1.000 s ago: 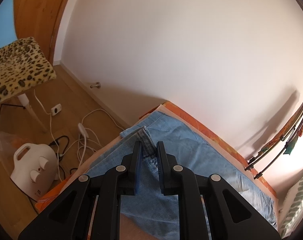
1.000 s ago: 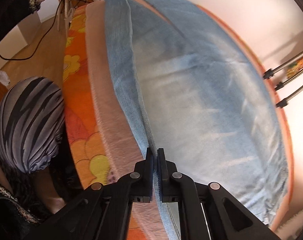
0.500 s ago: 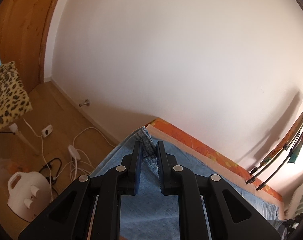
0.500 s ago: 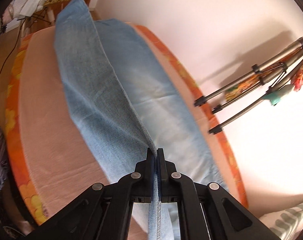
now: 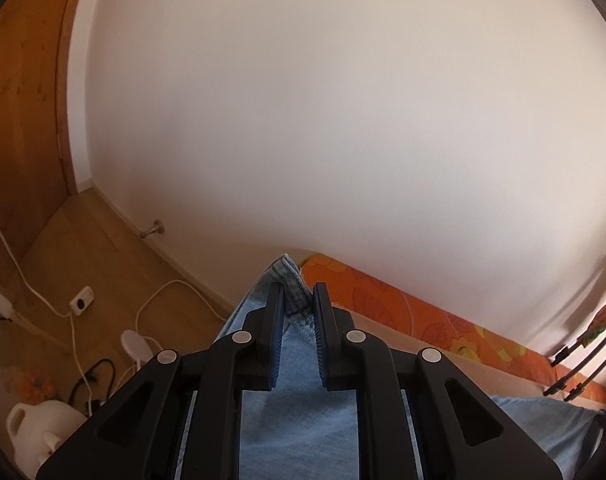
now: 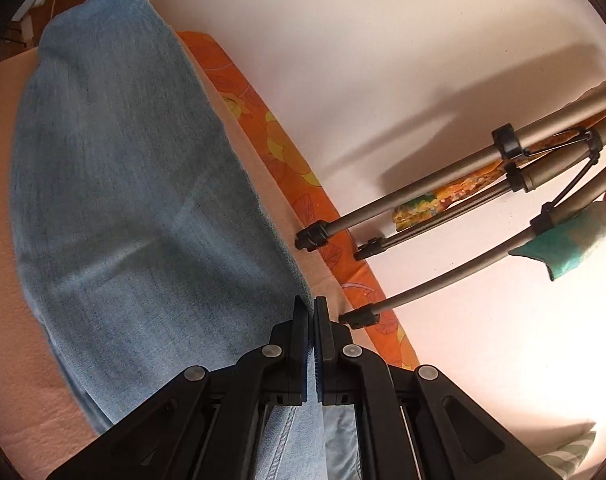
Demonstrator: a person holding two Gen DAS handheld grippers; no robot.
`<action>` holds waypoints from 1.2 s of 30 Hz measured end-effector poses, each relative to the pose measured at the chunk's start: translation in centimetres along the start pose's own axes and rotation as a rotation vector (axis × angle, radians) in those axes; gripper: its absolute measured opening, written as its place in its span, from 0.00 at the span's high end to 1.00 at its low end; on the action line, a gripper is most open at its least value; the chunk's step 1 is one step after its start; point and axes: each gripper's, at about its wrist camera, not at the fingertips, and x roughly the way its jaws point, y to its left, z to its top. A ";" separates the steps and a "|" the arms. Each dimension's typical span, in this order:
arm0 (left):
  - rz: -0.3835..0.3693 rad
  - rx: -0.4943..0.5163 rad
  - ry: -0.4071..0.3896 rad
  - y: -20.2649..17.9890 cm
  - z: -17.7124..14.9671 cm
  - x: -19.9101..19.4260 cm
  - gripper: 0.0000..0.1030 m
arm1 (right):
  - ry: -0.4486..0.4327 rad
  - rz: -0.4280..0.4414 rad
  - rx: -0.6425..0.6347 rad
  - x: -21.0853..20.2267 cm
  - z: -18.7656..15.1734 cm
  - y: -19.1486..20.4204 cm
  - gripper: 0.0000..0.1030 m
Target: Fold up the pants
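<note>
Left wrist view: left gripper (image 5: 297,304) pinches the thick hem of the jeans (image 5: 299,412) at lower centre.
Right wrist view: right gripper (image 6: 310,320) is clenched on a jeans edge at lower centre.
Jeans: held up between both grippers, one leg draped over the other across the left of the right view, above the bed (image 6: 7,320).
Progress: lengthwise fold looks nearly made (edges not yet laid down); cross folds remain.
Containers: none visible; only a tripod (image 6: 455,184) at right.
</note>
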 end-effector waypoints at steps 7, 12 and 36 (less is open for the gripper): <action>0.062 0.029 0.037 -1.1 -1.0 4.8 0.88 | 0.040 0.022 -0.016 4.6 0.0 1.0 1.00; 0.098 0.044 0.053 -1.7 -1.1 7.2 0.88 | 0.052 0.045 0.006 6.8 -0.3 0.7 1.00; 0.113 0.140 0.089 -4.8 -1.7 6.0 0.59 | -0.026 0.158 0.244 3.3 -2.9 -3.6 0.49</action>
